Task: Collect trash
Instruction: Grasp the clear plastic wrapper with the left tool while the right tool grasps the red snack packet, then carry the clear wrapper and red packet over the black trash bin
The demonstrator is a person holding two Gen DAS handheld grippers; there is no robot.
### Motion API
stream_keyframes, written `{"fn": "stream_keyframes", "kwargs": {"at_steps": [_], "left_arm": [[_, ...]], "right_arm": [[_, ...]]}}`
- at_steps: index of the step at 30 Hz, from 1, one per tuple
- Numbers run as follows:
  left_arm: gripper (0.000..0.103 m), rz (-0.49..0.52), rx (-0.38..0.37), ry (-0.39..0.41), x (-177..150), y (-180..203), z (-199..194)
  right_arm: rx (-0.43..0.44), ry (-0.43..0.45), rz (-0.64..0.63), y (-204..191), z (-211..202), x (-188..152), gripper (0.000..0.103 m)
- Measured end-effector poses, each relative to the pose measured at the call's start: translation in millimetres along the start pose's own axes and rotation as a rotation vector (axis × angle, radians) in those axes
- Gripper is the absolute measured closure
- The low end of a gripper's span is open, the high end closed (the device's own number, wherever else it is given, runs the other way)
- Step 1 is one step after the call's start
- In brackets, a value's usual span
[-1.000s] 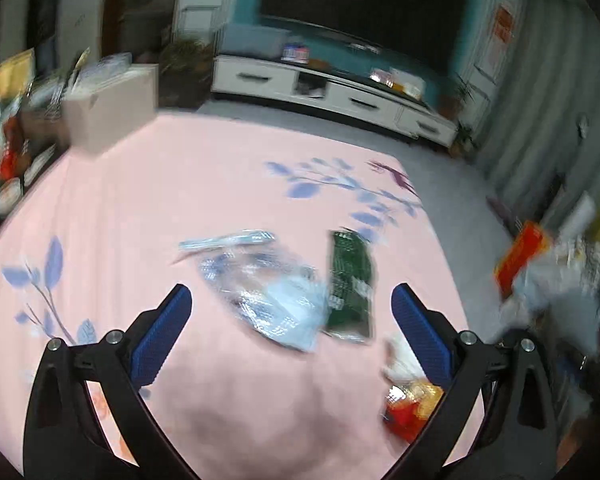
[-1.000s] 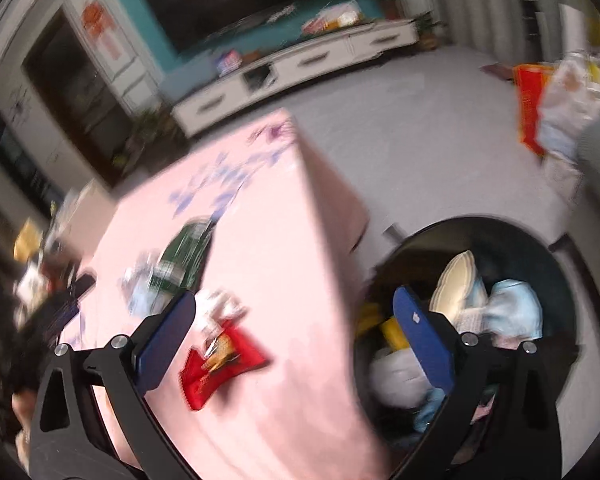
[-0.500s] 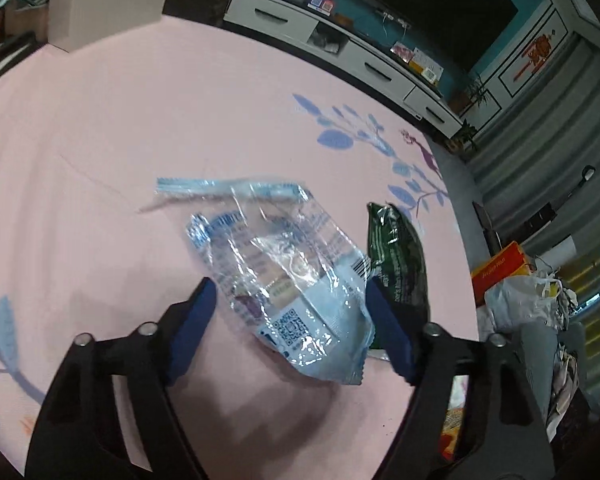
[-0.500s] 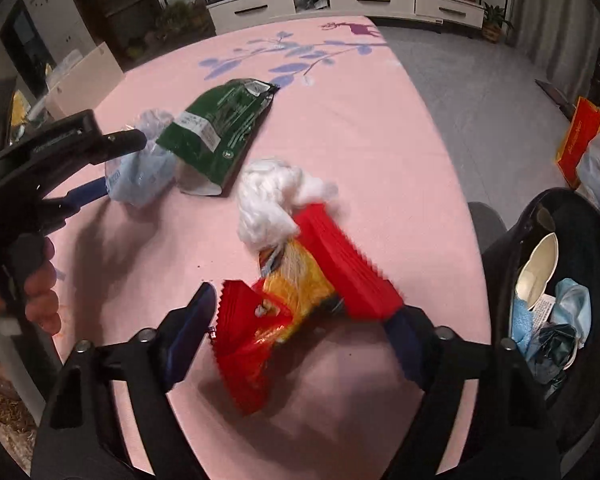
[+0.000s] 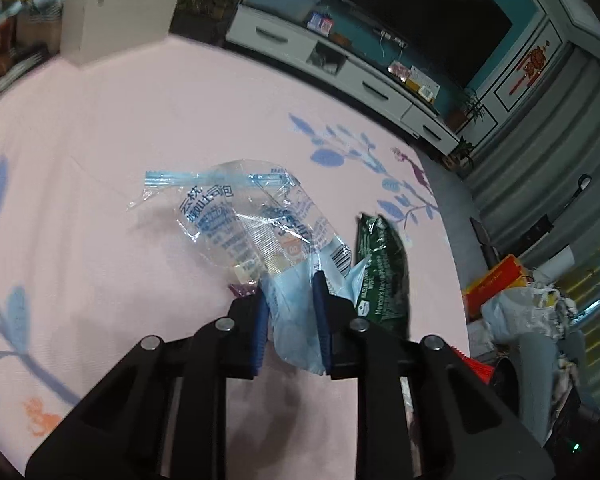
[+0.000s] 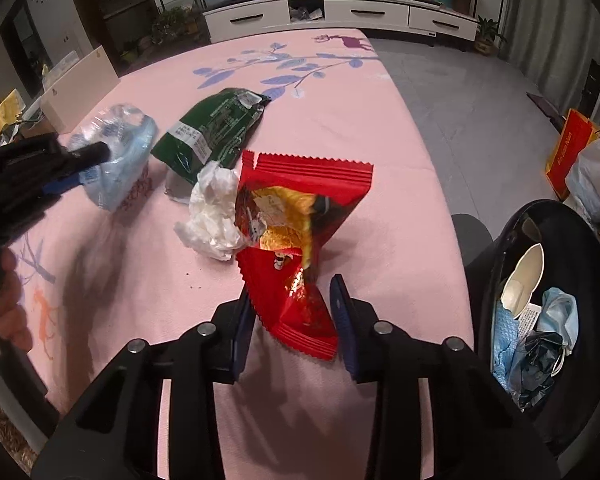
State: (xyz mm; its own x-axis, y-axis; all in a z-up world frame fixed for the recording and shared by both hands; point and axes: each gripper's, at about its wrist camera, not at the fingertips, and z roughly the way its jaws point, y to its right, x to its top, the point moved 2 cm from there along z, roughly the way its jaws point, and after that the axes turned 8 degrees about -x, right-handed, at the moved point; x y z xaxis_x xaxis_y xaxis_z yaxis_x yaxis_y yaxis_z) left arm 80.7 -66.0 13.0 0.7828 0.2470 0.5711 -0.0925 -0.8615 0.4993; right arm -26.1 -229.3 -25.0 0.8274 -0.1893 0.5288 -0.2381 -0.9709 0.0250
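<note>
A crumpled clear plastic bag with blue print lies on the pink tablecloth. My left gripper has its jaws closing, and its blue pads press on the bag's pale near end. In the right wrist view the same bag hangs bunched at the left. A red snack wrapper stands pinched at its waist between the pads of my right gripper, whose jaws are also closing. A white tissue wad touches the wrapper's left side. A green packet lies just behind, right of the bag.
A black bin with masks and wrappers inside stands past the table's right edge. On the table's far left corner sits a white box. A red bag and plastic bags rest on the grey floor. A hand holds the left gripper.
Both pairs of jaws went from wide apart to narrow. The left closed onto the plastic bag and the right onto the red wrapper, which now stands bunched. The right view swung from bin to table.
</note>
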Motion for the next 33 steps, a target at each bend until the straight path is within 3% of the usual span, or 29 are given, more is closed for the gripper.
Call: {"fn": "stream_keyframes", "kwargs": {"at_steps": [5, 19, 28, 33], "left_arm": [[0.081, 0.116, 0.053, 0.075, 0.2, 24.6, -30.4], [0.081, 0.298, -0.003, 0.169, -20.4, 89.2, -82.3], [0.080, 0.422, -0.129, 0.171, -51.8, 145.4, -103.1], [0.080, 0.515, -0.235, 0.117, -79.1, 190.4, -101.0]], "right_arm": [[0.023, 0.023, 0.025, 4.8, -8.7, 2.3, 0.067], [0.019, 0.166, 0.105, 36.8, -60.5, 9.1, 0.067], [-0.026, 0.332, 0.188, 76.2, -122.3, 6.5, 0.067], [-0.040, 0.418, 0.247, 104.0, -154.2, 0.3, 0.067]]}}
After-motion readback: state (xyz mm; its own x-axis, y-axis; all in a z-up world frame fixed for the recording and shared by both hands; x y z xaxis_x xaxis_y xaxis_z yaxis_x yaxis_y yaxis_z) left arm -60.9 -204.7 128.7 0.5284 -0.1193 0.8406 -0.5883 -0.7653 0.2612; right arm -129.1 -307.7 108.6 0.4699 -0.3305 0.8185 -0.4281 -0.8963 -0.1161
